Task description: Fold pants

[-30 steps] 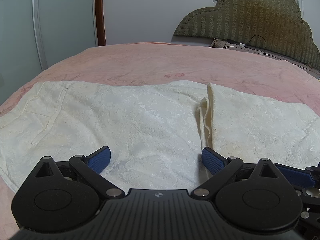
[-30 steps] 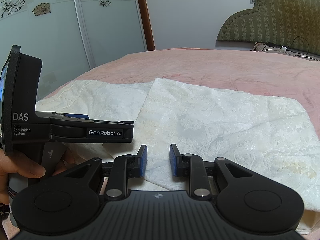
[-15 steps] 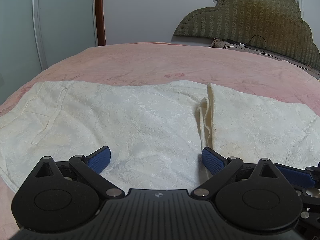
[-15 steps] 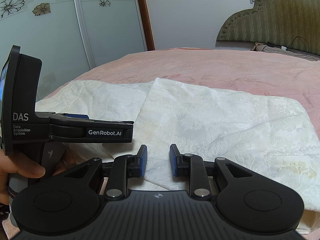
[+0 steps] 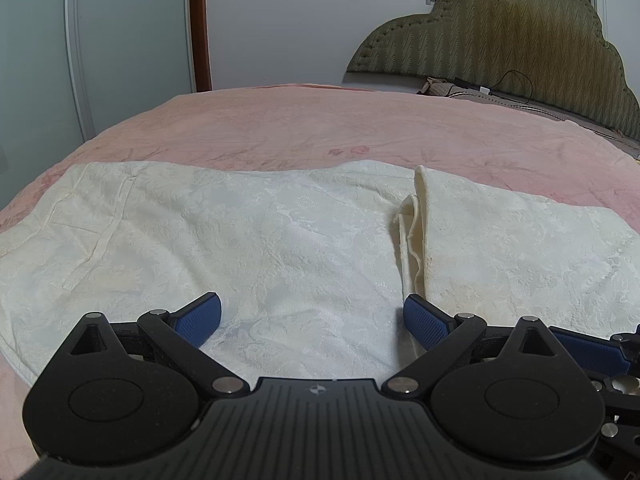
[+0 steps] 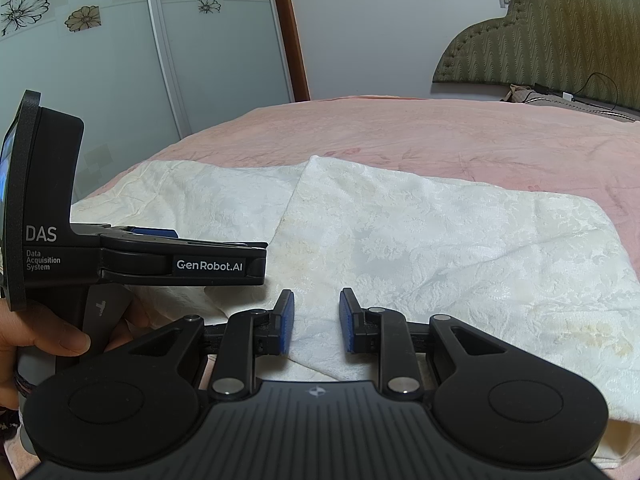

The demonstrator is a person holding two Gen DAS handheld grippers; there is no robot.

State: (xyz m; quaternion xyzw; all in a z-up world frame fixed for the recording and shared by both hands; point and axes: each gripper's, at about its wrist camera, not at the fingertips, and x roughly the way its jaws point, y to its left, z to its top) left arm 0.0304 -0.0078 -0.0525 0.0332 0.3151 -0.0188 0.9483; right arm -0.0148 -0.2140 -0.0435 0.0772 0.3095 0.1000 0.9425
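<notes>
Dim indoor light, sharp, fisheye-curved edges

Both wrist views low, close, angled down; share pants (image 5: 304, 240), headboard (image 6: 560, 40).

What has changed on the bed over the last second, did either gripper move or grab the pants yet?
Nothing visibly changed. The left gripper stays wide open over the cream pants, the right gripper keeps its narrower gap above the folded edge with no cloth pinched, and the pants lie as before on the pink bedspread.
</notes>
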